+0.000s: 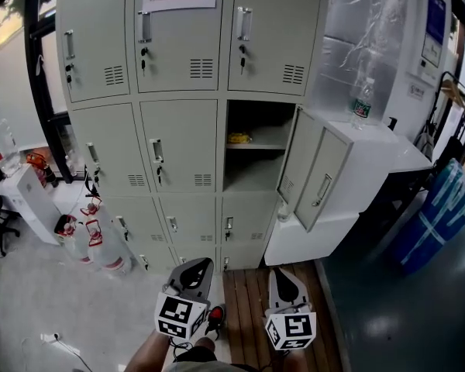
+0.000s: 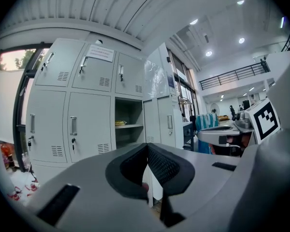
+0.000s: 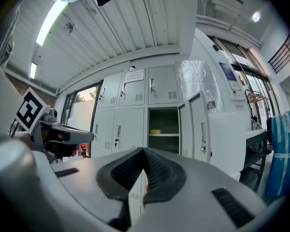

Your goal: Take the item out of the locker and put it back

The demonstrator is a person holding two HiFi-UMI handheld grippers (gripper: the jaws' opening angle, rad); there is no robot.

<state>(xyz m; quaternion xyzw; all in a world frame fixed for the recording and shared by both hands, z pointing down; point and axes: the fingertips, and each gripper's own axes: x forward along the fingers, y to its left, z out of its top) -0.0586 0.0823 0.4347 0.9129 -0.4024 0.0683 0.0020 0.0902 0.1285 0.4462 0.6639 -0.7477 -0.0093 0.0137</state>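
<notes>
With all fingers (image 2: 162,167) pressed together on nothing, the left gripper (image 1: 195,268) and right gripper (image 1: 282,276) point level toward the open locker (image 1: 252,178), well apart from it, likely because the yellow item (image 1: 239,138) on its shelf (image 1: 270,145) is not yet reached.

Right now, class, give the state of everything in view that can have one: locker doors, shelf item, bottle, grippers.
Pale grey metal locker door, middle right, swung open.
Grey metal locker door left of it, shut.
Small yellow item, lying on the open locker's shelf.
Clear plastic bottle, upright on the white cabinet.
Left gripper, shut, empty.
Right gripper, shut, empty.
</notes>
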